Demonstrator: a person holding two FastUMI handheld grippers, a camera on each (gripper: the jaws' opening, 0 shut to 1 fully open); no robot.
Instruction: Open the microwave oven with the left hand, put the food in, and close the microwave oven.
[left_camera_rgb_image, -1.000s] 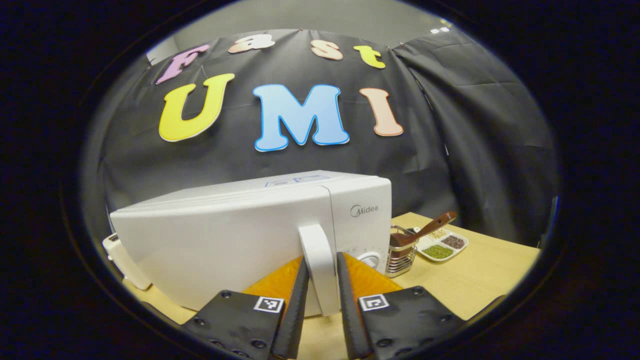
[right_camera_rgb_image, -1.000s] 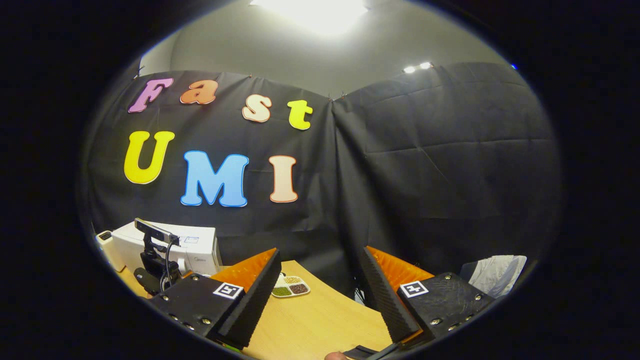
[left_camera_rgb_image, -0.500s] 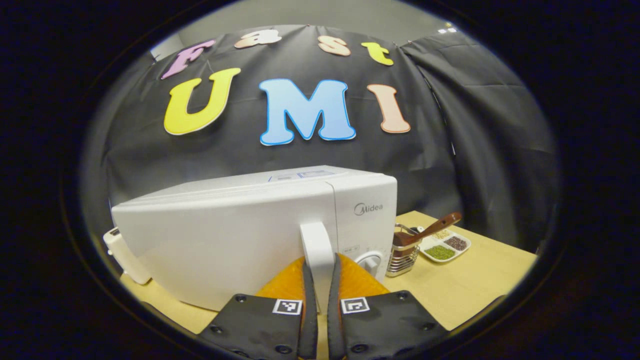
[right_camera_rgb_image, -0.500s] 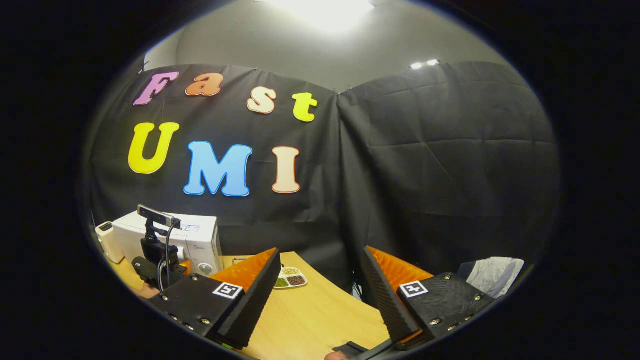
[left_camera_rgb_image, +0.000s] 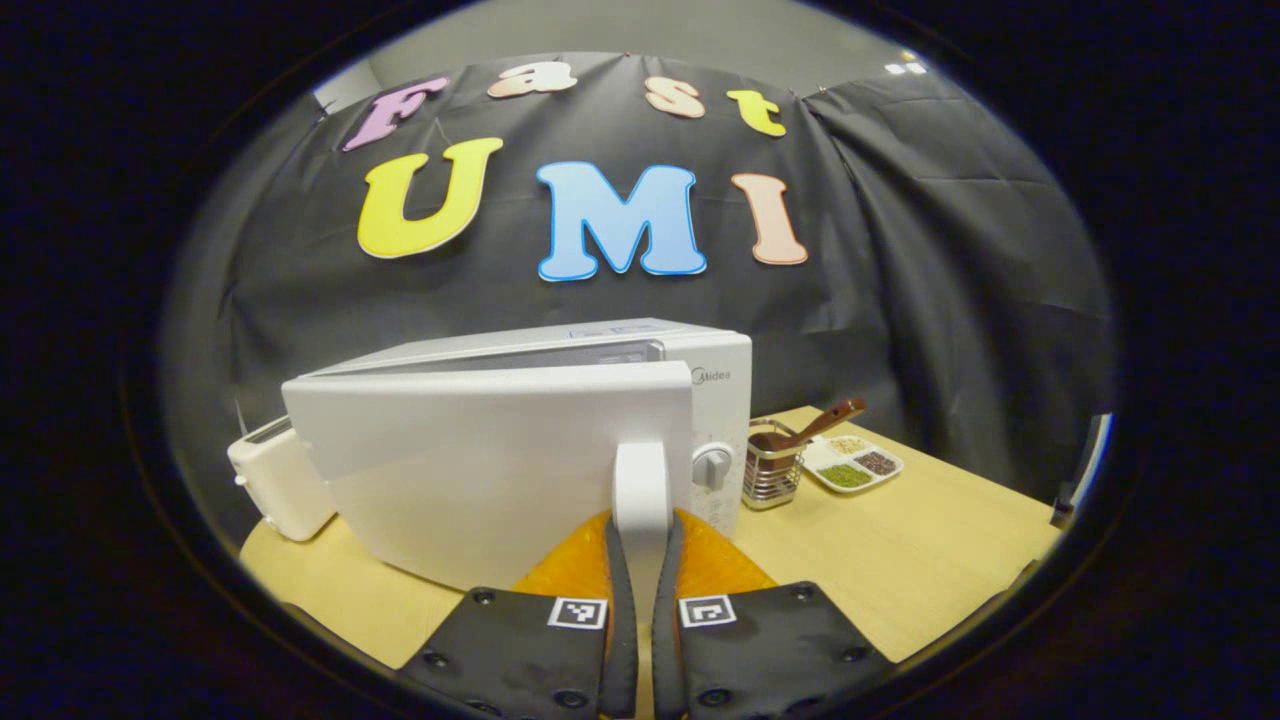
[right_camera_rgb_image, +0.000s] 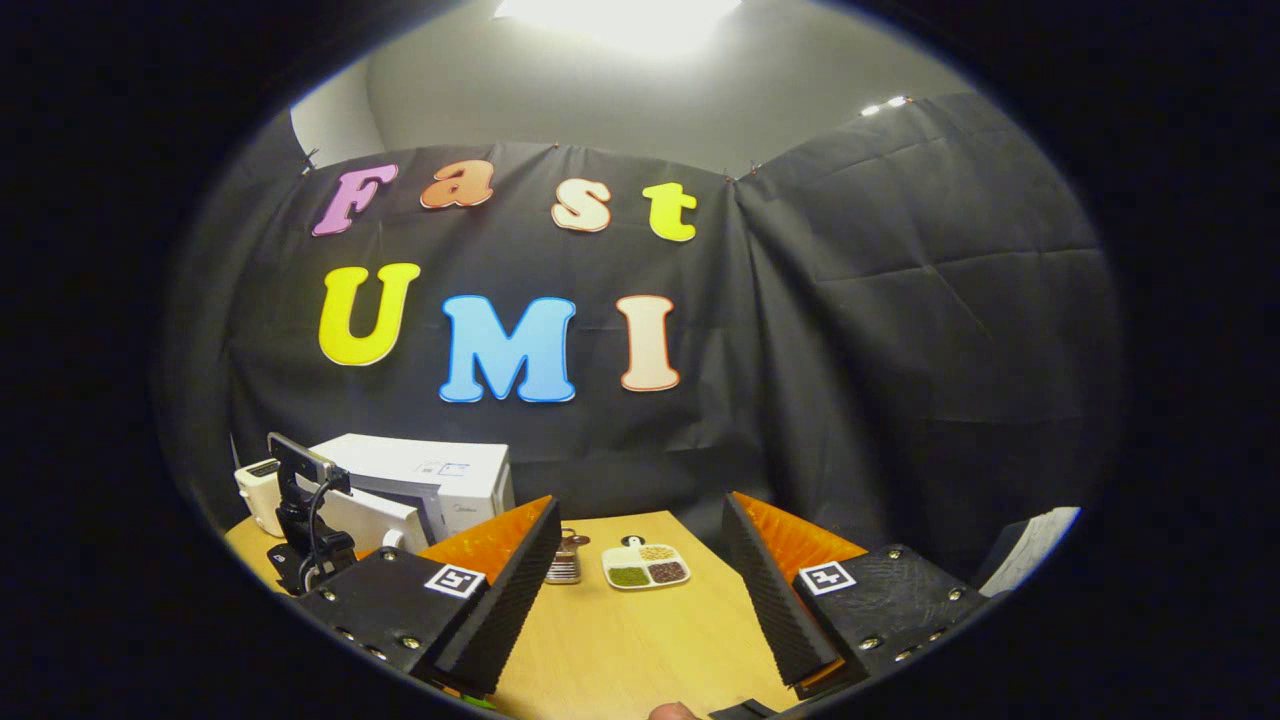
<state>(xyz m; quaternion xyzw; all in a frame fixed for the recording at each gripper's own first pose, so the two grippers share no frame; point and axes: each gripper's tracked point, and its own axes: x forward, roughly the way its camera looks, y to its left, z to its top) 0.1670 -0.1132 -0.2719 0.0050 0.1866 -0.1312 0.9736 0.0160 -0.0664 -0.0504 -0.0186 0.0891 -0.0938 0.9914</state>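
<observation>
We see a toaster (left_camera_rgb_image: 280, 478) at far left, then the microwave (left_camera_rgb_image: 520, 450) on the tabletop (left_camera_rgb_image: 900, 540), door (left_camera_rgb_image: 480, 470) ajar. Left gripper (left_camera_rgb_image: 640, 560) fingers pinch its handle (left_camera_rgb_image: 640, 480). Rightward: utensil holder (left_camera_rgb_image: 772, 475), tray (left_camera_rgb_image: 850, 465). Right gripper (right_camera_rgb_image: 640, 590) fingers spread, holding nothing.

left gripper view: close behind microwave door (left_camera_rgb_image: 480, 470), facing it | right gripper view: farther back, high-angled | shared: microwave (right_camera_rgb_image: 440, 480), table (right_camera_rgb_image: 640, 640)
</observation>
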